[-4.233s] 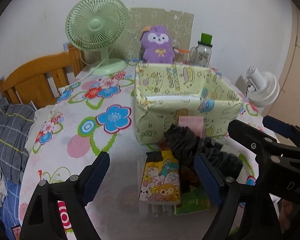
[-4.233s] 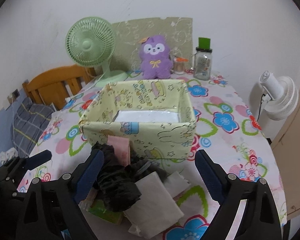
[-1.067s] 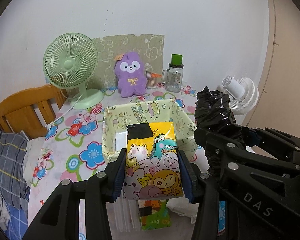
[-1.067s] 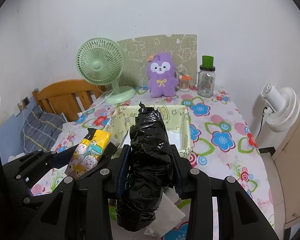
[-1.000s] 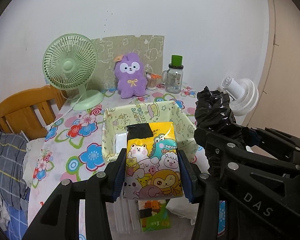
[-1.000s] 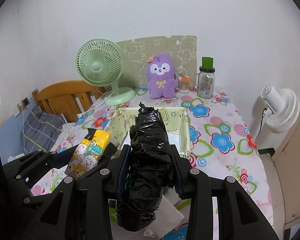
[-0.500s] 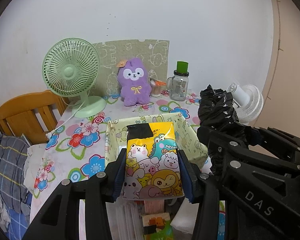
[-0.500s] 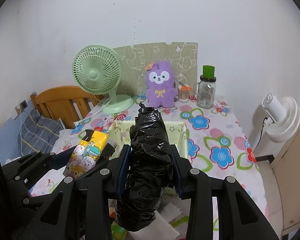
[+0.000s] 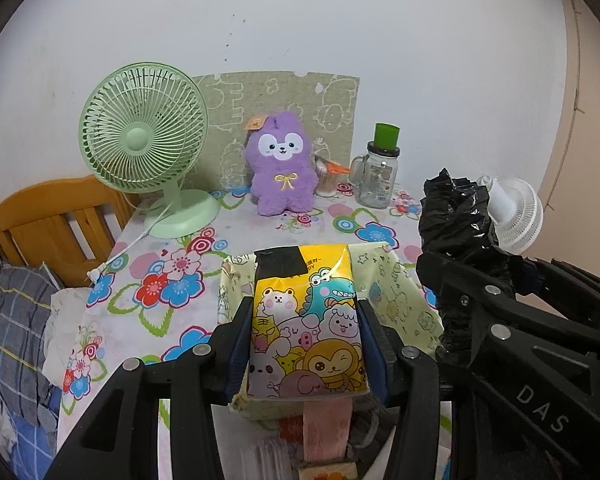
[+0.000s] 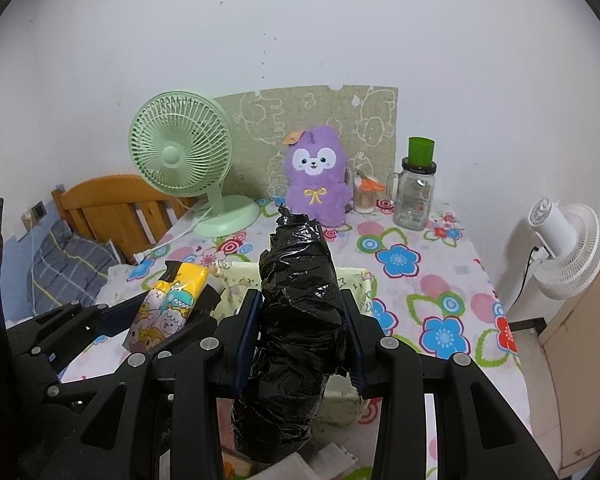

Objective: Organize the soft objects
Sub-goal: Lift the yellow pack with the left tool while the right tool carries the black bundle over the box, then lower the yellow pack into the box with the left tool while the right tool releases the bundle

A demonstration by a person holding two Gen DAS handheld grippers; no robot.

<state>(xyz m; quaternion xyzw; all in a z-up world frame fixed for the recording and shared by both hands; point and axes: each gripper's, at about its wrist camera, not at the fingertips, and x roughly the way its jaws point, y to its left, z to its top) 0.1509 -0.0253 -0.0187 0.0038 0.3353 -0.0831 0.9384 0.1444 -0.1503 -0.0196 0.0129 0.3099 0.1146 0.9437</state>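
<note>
Our left claw (image 9: 306,350) is squeezed tight on the yellow cartoon pack (image 9: 306,320), and our right claw (image 10: 300,344) is squeezed tight on the black plastic bundle (image 10: 296,320). A few seconds ago both claws were wide apart and these two soft things lay on the table in front of the box. Now we hold them up in the air, one in each claw. Under them a pink pack (image 9: 326,426) is still waiting on the table. Just past our claws sits the pale yellow box (image 9: 396,292). It looks lower and more under us than a moment ago, so we think dropping them in comes next. Far back stand the green fan (image 9: 144,140) and the purple plush toy (image 9: 280,172).
</note>
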